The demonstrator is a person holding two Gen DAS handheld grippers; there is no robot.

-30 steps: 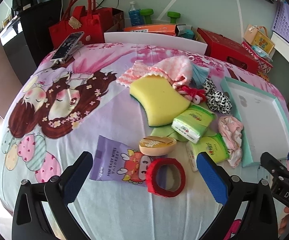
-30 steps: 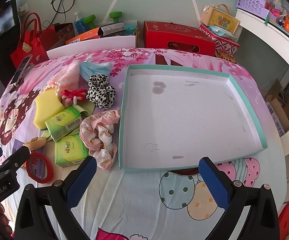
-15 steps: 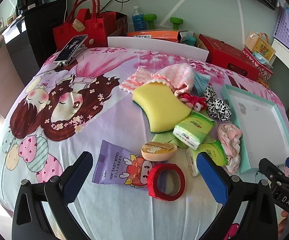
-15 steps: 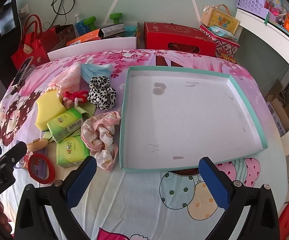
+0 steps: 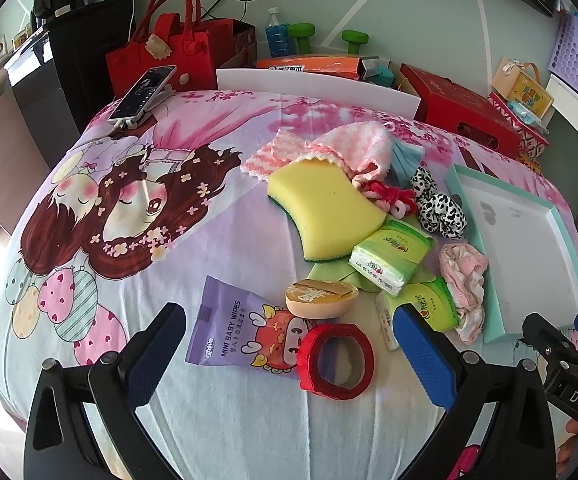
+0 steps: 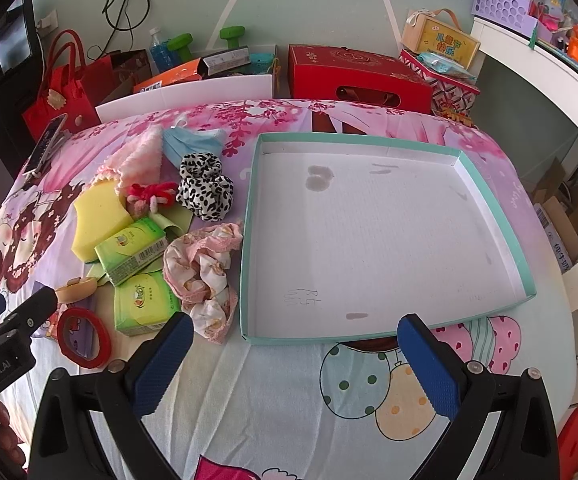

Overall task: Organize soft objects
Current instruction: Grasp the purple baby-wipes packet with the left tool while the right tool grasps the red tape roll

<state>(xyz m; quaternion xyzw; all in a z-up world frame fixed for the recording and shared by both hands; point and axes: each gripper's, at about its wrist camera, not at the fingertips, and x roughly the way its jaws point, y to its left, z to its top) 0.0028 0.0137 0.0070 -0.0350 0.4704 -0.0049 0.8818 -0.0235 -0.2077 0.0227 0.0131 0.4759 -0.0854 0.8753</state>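
Both your grippers hang over the near edge of the bed, jaws wide apart, nothing held: left gripper (image 5: 289,344), right gripper (image 6: 293,356). The soft pile sits left of the tray (image 6: 523,264), which holds nothing. Sponge (image 5: 325,208), 2 tissue packs (image 5: 389,254) and scrunchie (image 6: 205,270) overlap, so a low grab may drag neighbours. Tape ring (image 5: 335,356) isn't soft; skip it.

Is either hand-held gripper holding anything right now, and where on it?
Nothing is held. The left hand-held gripper is open above the red tape ring, and the right hand-held gripper is open at the tray's near edge.
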